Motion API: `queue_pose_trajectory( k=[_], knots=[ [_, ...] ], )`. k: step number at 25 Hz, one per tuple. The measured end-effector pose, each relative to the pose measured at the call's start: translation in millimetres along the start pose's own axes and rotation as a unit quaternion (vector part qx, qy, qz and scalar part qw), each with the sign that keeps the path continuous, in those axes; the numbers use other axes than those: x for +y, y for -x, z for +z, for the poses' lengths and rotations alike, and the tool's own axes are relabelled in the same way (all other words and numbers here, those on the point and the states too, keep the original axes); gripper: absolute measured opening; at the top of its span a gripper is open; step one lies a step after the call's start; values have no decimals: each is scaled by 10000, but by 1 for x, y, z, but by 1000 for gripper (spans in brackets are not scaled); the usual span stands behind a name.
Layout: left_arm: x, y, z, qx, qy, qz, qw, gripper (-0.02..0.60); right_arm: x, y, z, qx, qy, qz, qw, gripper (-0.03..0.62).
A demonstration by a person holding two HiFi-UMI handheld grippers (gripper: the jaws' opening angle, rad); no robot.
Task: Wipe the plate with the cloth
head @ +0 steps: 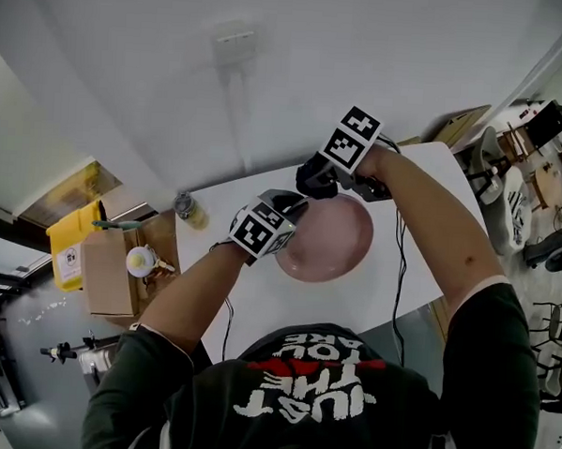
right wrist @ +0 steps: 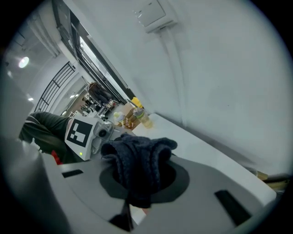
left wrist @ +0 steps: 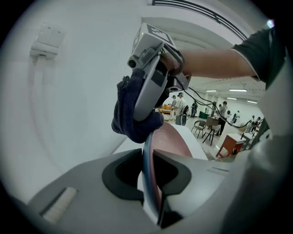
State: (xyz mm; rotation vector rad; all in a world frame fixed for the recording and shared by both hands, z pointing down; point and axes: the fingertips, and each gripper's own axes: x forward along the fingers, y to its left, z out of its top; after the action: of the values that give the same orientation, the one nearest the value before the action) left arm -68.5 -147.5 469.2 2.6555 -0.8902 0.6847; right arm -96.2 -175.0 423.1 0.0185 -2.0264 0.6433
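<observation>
A pink plate (head: 332, 240) is lifted off the white table (head: 414, 193) and tilted. My left gripper (head: 283, 230) is shut on its left rim. In the left gripper view the plate (left wrist: 167, 139) runs edge-on between the jaws of the left gripper (left wrist: 149, 176). My right gripper (head: 328, 181) is shut on a dark blue cloth (head: 313, 178) at the plate's far rim. The cloth (left wrist: 133, 116) bunches against the plate's top edge below the right gripper (left wrist: 151, 87). In the right gripper view the cloth (right wrist: 137, 157) fills the jaws of the right gripper (right wrist: 137, 187) and hides the plate.
A small bottle (head: 190, 208) stands at the table's far left corner. Left of the table are a cardboard box (head: 109, 276) and a yellow box (head: 72, 241). A wall socket (head: 236, 40) sits on the white wall behind. Chairs and clutter (head: 517, 198) stand at the right.
</observation>
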Motion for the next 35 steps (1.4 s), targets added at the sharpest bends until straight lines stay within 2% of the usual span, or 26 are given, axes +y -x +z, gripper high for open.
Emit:
queue_pose_trajectory(
  k=[3, 6, 10, 17, 19, 23, 28, 35],
  knots=[
    [2, 1, -2, -33, 179, -10, 9998, 46, 0, -4, -1, 72, 23, -7, 10000, 44],
    [10, 5, -4, -217, 812, -101, 9964, 46, -11, 8, -2, -194, -255, 14, 9995, 44],
    [30, 16, -2, -561, 1613, -126, 9852, 46, -30, 34, -19, -386, -523, -143, 9978, 44],
    [43, 29, 5, -1003, 2144, -345, 9710, 46, -50, 66, -43, -1115, -913, -146, 9895, 44],
    [50, 34, 3, -1177, 2453, -396, 9614, 46, -54, 74, -45, -1360, -1053, -136, 9850, 44],
    [66, 45, 0, -1526, 3117, -449, 9368, 46, -63, 96, -56, -1983, -1380, -106, 9703, 44],
    [82, 56, -2, -1887, 3731, -397, 9076, 49, -57, 112, -84, -2627, -1606, -42, 9514, 44],
    [108, 62, -13, -2327, 4569, -128, 8585, 54, -20, 107, -117, -3146, -1647, 293, 9344, 44]
  ],
)
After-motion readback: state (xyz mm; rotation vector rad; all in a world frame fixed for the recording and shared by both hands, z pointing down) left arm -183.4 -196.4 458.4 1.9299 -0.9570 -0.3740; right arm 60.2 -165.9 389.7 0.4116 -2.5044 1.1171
